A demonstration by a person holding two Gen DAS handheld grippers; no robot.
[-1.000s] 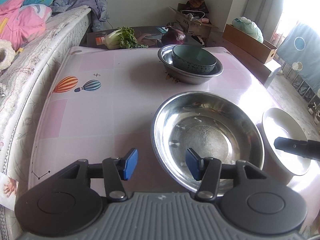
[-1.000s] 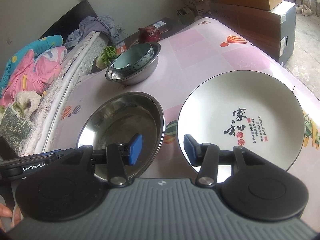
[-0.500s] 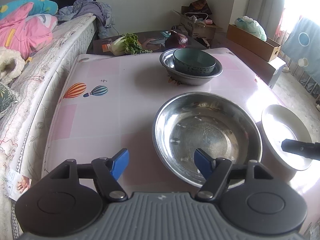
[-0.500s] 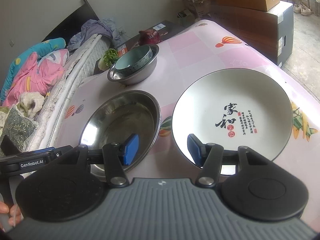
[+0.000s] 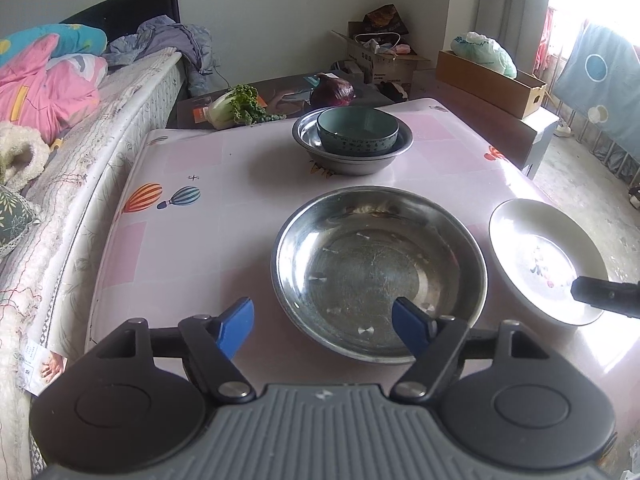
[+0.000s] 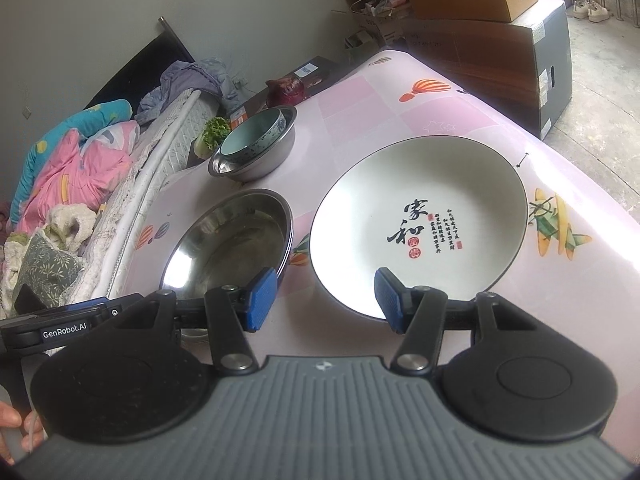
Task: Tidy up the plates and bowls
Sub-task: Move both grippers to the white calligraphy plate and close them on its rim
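On the pink counter (image 5: 192,240) a steel basin (image 5: 380,276) sat beside a white plate (image 6: 420,220), apart from it, and farther back a green bowl (image 5: 358,130) nested in a second steel basin (image 5: 352,156). The left gripper (image 5: 322,328) hung over the near basin's front rim, its jaws opening, the rim between them untouched. The right gripper (image 6: 326,300) was spread over the plate's near edge, gripping nothing.
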